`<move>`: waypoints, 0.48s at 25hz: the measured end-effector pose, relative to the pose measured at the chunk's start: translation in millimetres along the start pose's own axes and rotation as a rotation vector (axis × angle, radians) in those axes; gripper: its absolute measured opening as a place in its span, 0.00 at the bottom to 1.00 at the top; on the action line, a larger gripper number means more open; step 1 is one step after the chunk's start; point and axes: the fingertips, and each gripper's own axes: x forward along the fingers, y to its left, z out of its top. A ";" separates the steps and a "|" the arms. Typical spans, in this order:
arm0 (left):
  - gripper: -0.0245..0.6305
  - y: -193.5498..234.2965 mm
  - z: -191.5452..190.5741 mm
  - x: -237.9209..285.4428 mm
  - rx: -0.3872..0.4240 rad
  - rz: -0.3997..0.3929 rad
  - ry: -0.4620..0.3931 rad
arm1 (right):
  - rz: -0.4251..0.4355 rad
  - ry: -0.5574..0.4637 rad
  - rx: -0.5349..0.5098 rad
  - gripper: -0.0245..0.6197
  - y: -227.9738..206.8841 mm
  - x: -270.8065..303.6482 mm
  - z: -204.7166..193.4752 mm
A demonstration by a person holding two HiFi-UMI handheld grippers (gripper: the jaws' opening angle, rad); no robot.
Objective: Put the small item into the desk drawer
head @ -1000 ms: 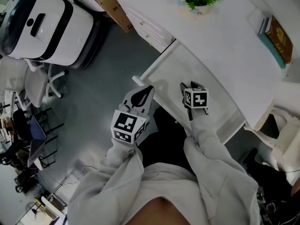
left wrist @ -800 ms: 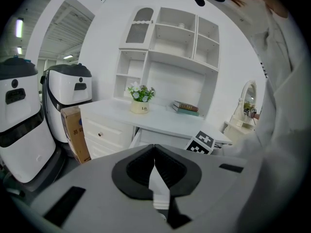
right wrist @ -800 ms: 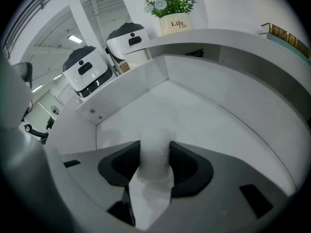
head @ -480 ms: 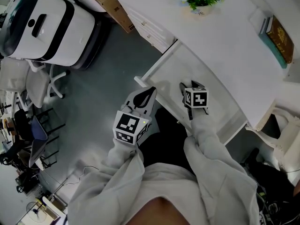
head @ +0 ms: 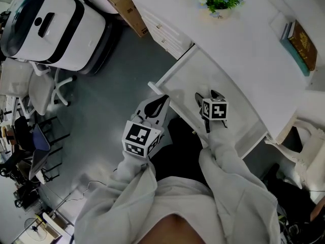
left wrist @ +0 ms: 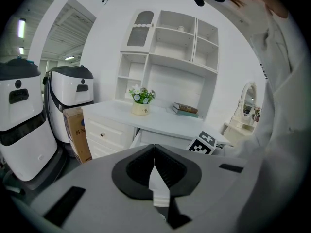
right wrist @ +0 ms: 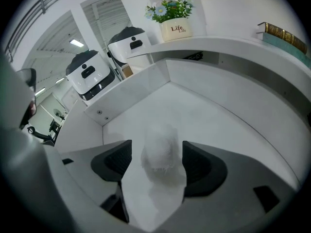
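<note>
The white desk (head: 244, 39) has its drawer (head: 179, 70) pulled out toward me. My right gripper (head: 206, 96) hangs over the drawer's near part and points steeply down into it. Its jaws have just been opening and now stand wide. In the right gripper view a small white, blurred item (right wrist: 159, 147) lies loose between the jaws of that gripper (right wrist: 158, 160), above the drawer floor (right wrist: 204, 113); neither pad presses on it. My left gripper (head: 161, 98) is shut and empty, just outside the drawer's front left corner. Its closed jaws (left wrist: 155, 155) face the desk.
On the desk stand a flower pot (head: 216, 0) and stacked books (head: 299, 39). A white cabinet with small drawers (head: 162, 29) and a cardboard box (head: 122, 4) sit left of the desk. Big white machines (head: 45, 24) and a chair (head: 43, 88) occupy the grey floor at left.
The right gripper's jaws have spread apart over the drawer; its second finger now shows beside the marker cube. Both hands stay where they were.
</note>
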 end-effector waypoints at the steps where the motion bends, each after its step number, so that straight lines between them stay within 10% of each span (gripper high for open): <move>1: 0.06 0.5 -0.1 -1.7 0.000 0.004 -0.004 | 0.002 -0.005 0.002 0.53 -0.5 -2.5 0.5; 12: 0.06 -5.5 3.9 -31.8 0.014 0.040 -0.047 | 0.051 -0.094 0.020 0.53 9.2 -52.8 4.9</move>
